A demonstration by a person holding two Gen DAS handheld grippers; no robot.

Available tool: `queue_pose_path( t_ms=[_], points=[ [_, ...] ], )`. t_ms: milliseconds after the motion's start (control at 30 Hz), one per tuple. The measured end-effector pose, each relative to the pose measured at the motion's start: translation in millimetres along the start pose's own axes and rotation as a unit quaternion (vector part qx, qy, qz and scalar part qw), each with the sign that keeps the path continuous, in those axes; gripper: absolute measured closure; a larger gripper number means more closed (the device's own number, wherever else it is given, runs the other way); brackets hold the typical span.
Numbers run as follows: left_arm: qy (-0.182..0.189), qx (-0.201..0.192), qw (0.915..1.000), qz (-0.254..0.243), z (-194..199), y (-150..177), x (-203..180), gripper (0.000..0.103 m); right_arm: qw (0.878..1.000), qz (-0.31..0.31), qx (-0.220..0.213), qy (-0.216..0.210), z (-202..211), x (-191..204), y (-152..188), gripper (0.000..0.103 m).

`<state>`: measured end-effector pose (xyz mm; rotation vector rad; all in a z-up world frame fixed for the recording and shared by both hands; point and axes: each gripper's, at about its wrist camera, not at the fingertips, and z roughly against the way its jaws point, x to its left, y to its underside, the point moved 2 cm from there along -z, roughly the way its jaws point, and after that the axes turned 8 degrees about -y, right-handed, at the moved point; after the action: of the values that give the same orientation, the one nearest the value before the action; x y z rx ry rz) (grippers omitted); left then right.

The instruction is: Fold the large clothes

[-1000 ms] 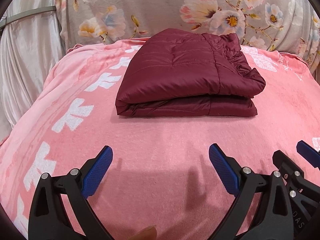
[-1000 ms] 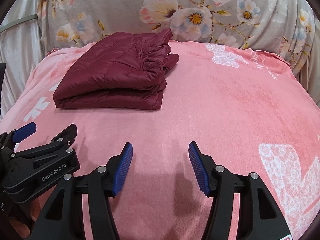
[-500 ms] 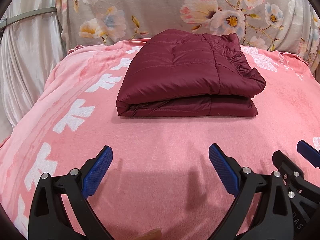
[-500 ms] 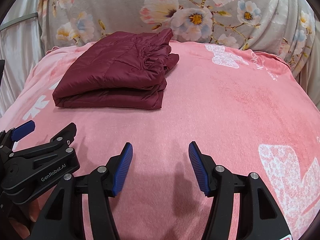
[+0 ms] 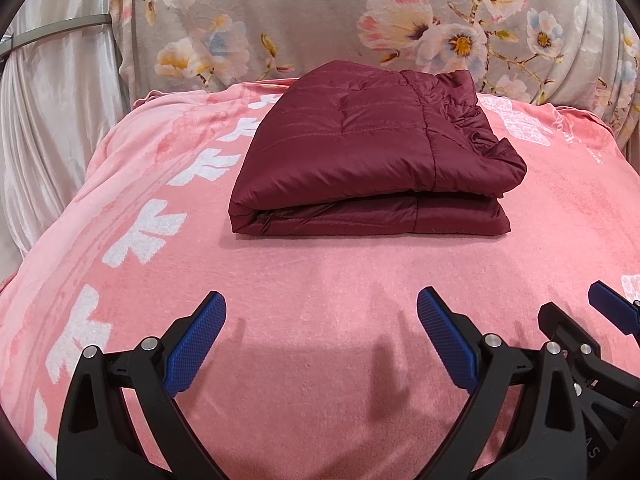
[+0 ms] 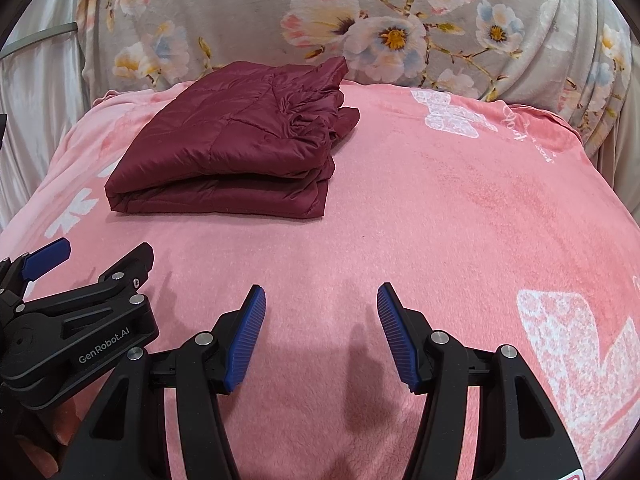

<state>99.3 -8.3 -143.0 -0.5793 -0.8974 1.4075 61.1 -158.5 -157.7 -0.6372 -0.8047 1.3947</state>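
Maroon quilted nylon fills the middle of the left wrist view: a puffy padded jacket (image 5: pixel 372 156), folded into a thick rectangular stack, lies on a pink plush blanket with white butterfly prints (image 5: pixel 320 280), towards its far edge and close to a grey floral-printed cushion (image 5: pixel 320 16) behind it. The left gripper (image 5: pixel 320 340) hovers over bare blanket well short of the jacket, its blue ribbed pads (image 5: pixel 196 344) spread wide with nothing between them — the right gripper's black frame and one blue tip show at the lower right edge. In the right wrist view the same folded jacket (image 6: pixel 236 148) sits at upper left, its gathered, crumpled edge turned to the right. The right gripper (image 6: pixel 320 336) is spread too, empty, over plain pink fabric, and the left gripper (image 6: pixel 80 276) shows beside it at lower left, apart from the jacket.
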Motion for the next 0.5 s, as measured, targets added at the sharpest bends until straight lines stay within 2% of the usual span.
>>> queue_pose_path(
  t_ms=[500],
  points=[
    [-0.001,-0.001,1.0,0.0,-1.0,0.1,-0.1,0.009,1.0,0.004,0.0,0.003,0.5,1.8,-0.3,0.046]
  ],
)
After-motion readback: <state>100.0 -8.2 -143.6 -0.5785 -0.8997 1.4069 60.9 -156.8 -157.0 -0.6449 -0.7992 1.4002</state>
